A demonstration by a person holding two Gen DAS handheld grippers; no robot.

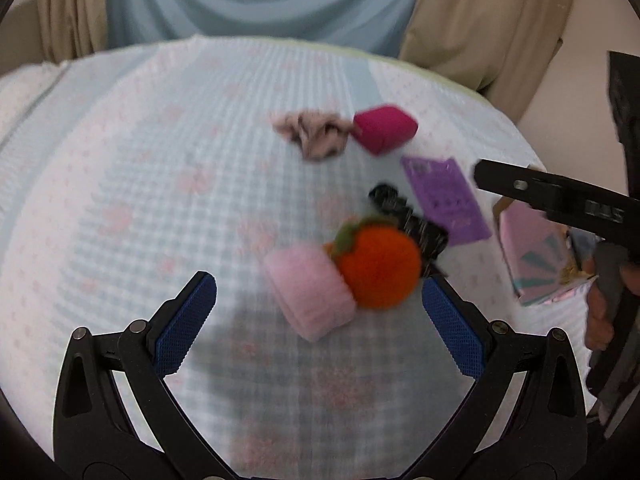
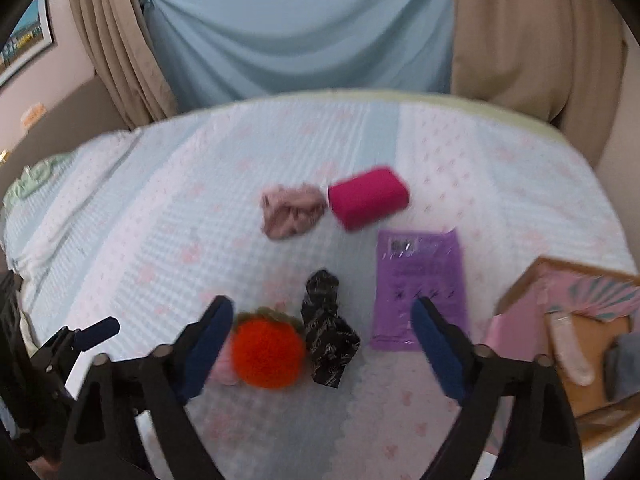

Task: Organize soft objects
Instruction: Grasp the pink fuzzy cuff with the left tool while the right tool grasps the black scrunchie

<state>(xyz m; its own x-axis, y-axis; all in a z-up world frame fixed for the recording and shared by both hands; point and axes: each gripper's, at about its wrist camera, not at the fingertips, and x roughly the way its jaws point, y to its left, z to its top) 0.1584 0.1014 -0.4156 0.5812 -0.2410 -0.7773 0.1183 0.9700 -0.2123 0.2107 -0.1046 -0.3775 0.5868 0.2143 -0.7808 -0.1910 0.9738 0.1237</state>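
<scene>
1. While both grippers hang over the bed [image 1: 120, 160], the soft things lie in a loose cluster toward its right edge, ahead of and below both sets of fingers.
2. Nearest the left gripper [image 1: 320, 300] is the pink roll [image 1: 308, 296], just ahead of the gap between its jaws, long axis slanting toward the near right; the orange pom [image 1: 380, 268] touches its right side.
3. From the right gripper [image 2: 322, 320], the pom [image 2: 266, 354] sits just inside its left finger, the black scrunchie [image 2: 326, 340] mid-gap, running near to far.
4. The open box [image 2: 568, 320] stands by the right edge, nearer the right hand.
5. Left jaws: wide, holding nothing.
6. Right jaws: fairly wide, nothing pressed between the pads, so I judge it empty.
</scene>
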